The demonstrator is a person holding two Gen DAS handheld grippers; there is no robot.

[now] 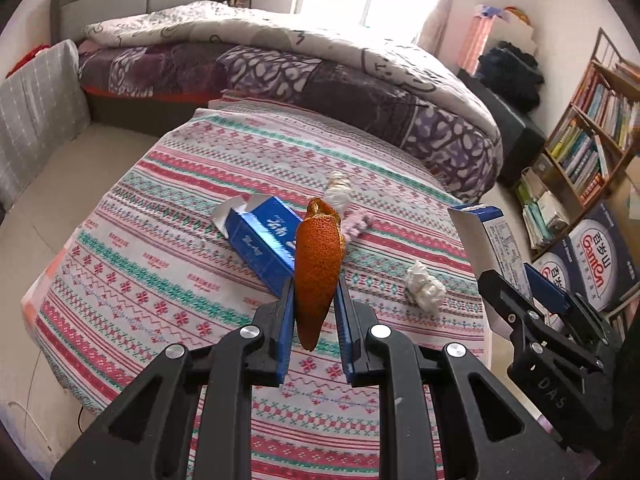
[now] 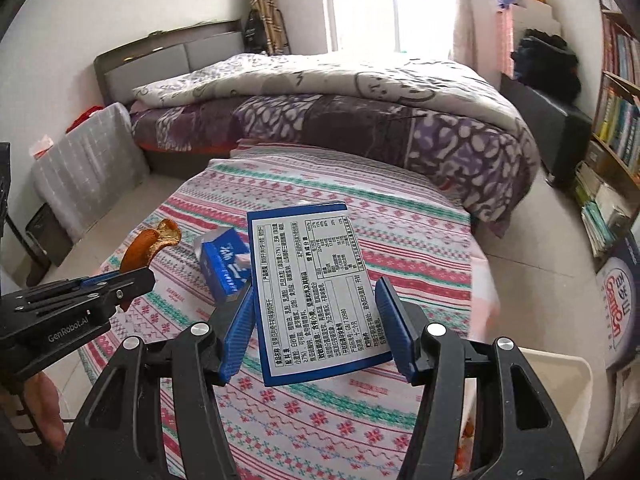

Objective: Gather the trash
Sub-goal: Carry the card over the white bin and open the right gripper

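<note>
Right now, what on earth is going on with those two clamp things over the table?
A person is clearing rubbish off a table with a patterned cloth, using a hand-held gripper in each hand. The left gripper is pinching a piece of orange peel. The right gripper holds a flattened blue and white box, lifted above the cloth. Another blue box and two crumpled tissues still lie on the table. A white bin waits at the table's near right.
</note>
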